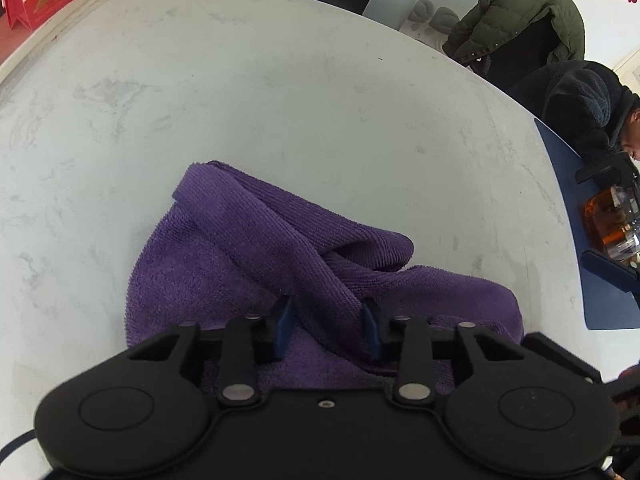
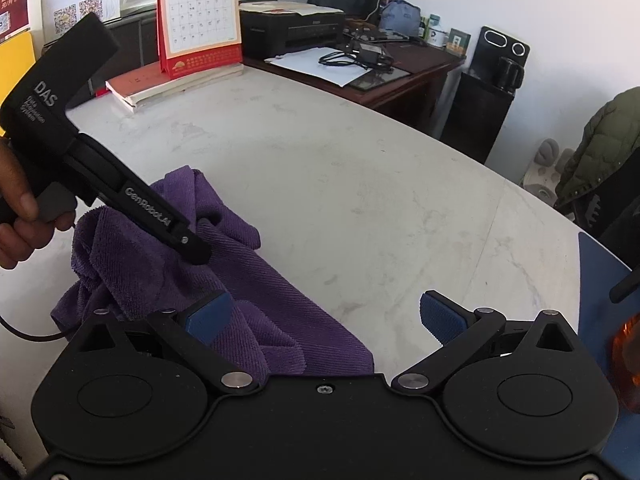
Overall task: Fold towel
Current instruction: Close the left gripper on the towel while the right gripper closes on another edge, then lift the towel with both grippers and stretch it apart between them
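While right gripper (image 2: 326,318) jaws gape, left gripper (image 1: 327,326) seemingly pinches towel (image 1: 248,240) ridge.

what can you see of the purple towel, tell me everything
The purple towel is a ribbed, terry-like cloth, crumpled and unfolded on the white marbled table. A thick rolled fold runs diagonally across it, and the left gripper has that fold between its blue pads. In the right wrist view one corner lies flatter, partly under the open right gripper, whose left pad overlaps the cloth.

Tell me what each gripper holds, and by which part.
Left gripper pinches a raised fold of the purple towel. Right gripper is open, holding nothing.
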`<state>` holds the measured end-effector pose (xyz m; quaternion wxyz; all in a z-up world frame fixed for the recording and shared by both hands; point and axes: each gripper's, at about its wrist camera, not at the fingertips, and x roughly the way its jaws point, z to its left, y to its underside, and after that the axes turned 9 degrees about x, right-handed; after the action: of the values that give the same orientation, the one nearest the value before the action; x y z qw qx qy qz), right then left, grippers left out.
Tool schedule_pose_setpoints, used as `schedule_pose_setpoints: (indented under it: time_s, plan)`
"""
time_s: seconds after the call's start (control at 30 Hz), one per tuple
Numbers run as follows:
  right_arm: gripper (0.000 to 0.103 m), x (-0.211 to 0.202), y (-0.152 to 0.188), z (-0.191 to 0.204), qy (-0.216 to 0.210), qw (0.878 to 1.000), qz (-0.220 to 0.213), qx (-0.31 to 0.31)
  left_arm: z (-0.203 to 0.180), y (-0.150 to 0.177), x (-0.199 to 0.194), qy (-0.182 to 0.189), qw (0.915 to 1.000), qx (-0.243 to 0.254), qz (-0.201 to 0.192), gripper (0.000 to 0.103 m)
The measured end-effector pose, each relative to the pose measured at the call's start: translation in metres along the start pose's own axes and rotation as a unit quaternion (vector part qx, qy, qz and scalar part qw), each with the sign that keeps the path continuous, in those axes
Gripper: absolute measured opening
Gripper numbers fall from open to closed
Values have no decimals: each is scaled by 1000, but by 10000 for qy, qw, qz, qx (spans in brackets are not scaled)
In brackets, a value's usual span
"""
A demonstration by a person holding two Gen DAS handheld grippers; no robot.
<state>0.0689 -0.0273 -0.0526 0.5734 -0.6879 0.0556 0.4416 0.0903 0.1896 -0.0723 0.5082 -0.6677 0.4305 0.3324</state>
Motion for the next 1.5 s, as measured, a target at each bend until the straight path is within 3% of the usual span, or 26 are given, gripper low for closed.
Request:
schedule_pose_setpoints:
  time_s: [0.13,0.2,0.37,0.47,0.63,0.8,0.87,0.93,1.0,1.1,1.3,1.5]
  plan:
    - [94,13,-11,-5,-342,9988,-5,-344,4,6,-7,130,9997,185,1,20]
    - [85,24,-19,-5,-626,9959,11,-647,6,8,-10,246,9993,294,8,20]
    - [69,61,-37,11,-1452,9762,340,-1574,13,10,-8,422,9985,351,61,20]
    - [62,81,-41,27,-1844,9540,688,-2261,14,9,-5,459,9984,334,84,20]
    - [57,92,-44,38,-2238,9310,1015,-2698,17,6,-4,514,9981,329,125,22]
    - [42,90,-43,39,-2459,9189,1202,-2840,18,4,0,557,9981,257,76,22]
    - [42,90,-43,41,-2486,9159,1255,-2890,17,4,1,561,9982,217,26,22]
    - [38,91,-44,39,-2561,9174,1310,-2750,17,4,1,538,9984,181,-5,22]
    - [19,89,-43,37,-2628,9188,1341,-2621,16,6,0,510,9986,136,-18,21]
    - [5,79,-39,34,-2594,9296,1253,-2297,15,9,-7,501,9987,77,-95,17]
    - [4,41,-40,4,-2370,9634,826,-939,8,14,-43,395,9977,260,-480,14]
    - [4,-33,-44,-24,-1525,9873,-62,-452,4,17,-87,28,9938,503,-991,14]
